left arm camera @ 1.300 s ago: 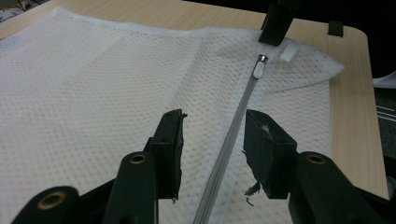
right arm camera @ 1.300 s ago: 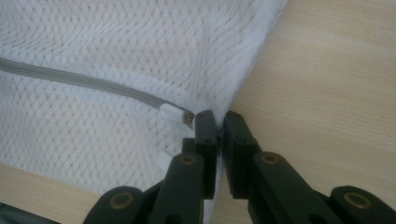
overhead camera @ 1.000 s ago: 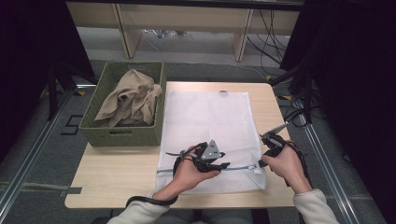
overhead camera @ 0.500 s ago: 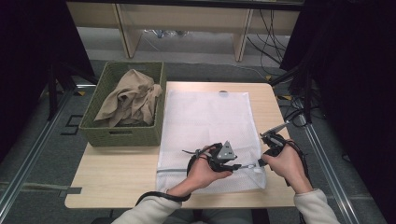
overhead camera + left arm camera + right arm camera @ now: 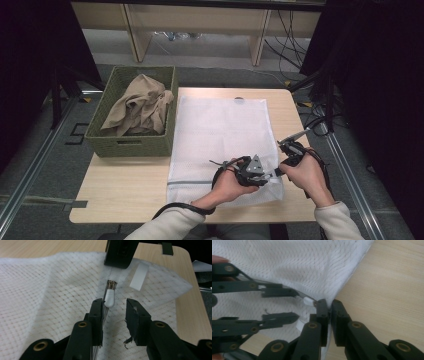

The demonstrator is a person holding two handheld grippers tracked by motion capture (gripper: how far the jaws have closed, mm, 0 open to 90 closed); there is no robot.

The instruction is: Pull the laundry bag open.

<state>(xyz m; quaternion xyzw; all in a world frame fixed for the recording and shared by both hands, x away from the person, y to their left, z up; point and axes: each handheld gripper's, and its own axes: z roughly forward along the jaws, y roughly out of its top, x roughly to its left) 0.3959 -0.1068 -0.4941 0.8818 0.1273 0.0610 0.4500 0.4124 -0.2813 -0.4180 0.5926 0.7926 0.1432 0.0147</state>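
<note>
Working at the zipper of a white mesh bag point(image 5: 220, 135), laid flat on the bench point(image 5: 125, 185) beside a green basket point(image 5: 132, 142) holding a tan cloth point(image 5: 137, 102). Right tongs point(image 5: 329, 307) clamped narrow on the bag's near right corner, pinning the fabric at the zipper's end. Left tongs point(image 5: 114, 305) spread wide, straddling the white zipper pull point(image 5: 110, 296), one jaw just beside it, not yet closed on it. Pull sitting at the right end of the track, close to the right tongs, seen from above near the bag's front edge point(image 5: 272, 175). Zipper line running leftward from there along the front edge; whether its teeth lie meshed or parted, hard to tell at this size.

Judged as early: corner secured, pull lined up, grip on the pull still to come. Left to do, by the look of it: pinching the pull, drawing it along the track across the bag's front, then likely dealing with the cloth in the basket, which lies untouched, well apart from both hands.
</note>
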